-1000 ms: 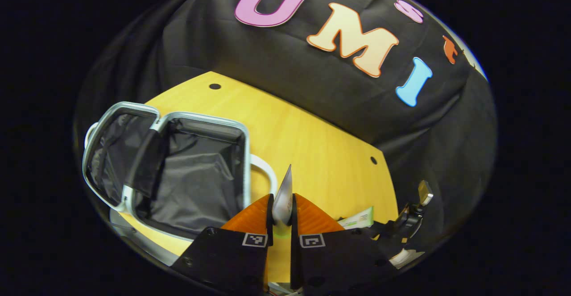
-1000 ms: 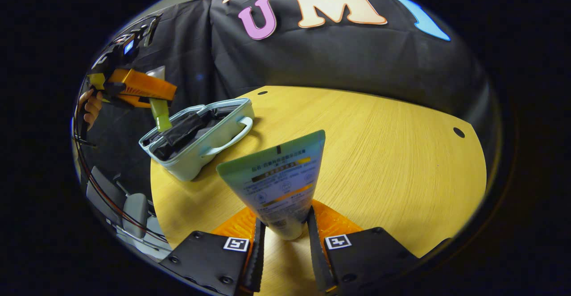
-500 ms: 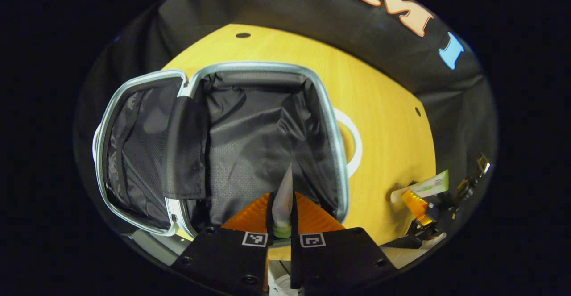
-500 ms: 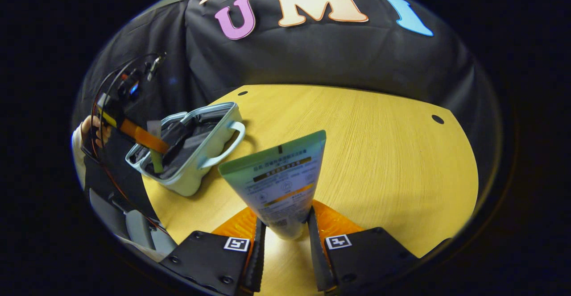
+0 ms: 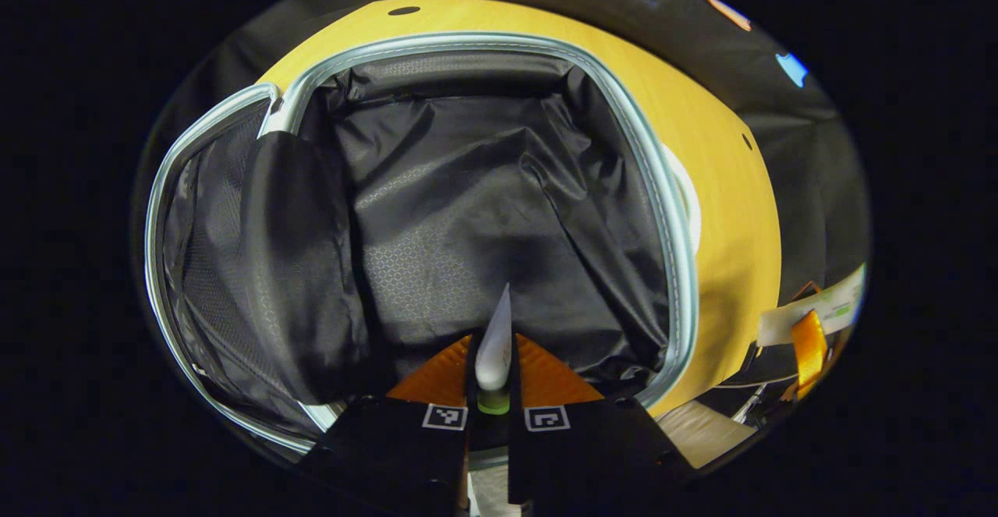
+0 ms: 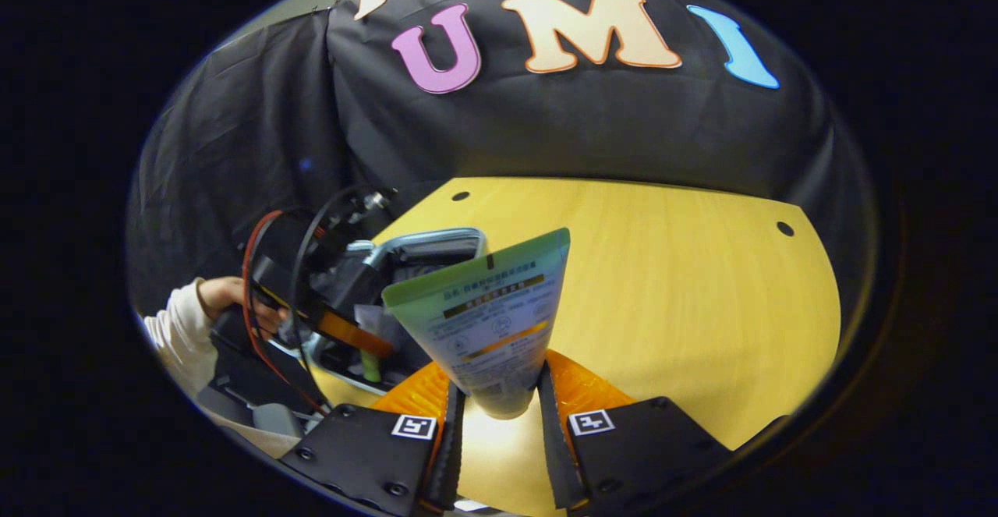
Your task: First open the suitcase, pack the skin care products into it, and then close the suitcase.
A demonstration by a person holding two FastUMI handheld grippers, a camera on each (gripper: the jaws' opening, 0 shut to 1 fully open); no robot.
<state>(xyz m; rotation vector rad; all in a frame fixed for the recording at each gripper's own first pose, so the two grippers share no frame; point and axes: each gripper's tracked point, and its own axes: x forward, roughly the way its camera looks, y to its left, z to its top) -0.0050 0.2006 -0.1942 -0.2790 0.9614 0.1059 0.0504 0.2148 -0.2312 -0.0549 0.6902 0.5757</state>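
Note:
The open suitcase [image 5: 661, 189] lies on the table with a pale rim and black lining; its lid [image 5: 218, 267] stands out to the left. My left gripper [image 5: 493, 349] is shut on a thin pale tube with a green cap [image 5: 497, 330], seen edge-on low over the main compartment. In the right gripper view that left gripper [image 6: 351, 331] reaches into the suitcase [image 6: 429, 238] with its tube [image 6: 369, 330] pointing down. My right gripper [image 6: 499, 377] is shut on a wide green-and-white tube [image 6: 483, 306], held above the table right of the case.
The yellow wooden table [image 6: 663, 283] has open room to the right of the case. A white carry handle [image 5: 691, 205] sticks out on the case's right side. A hand in a pale sleeve [image 6: 222, 299] holds the left gripper. Black cloth walls stand behind.
The left gripper has gone from beside the suitcase to low over its open compartment, carrying its tube. The right gripper, still holding its tube, has come closer to the case.

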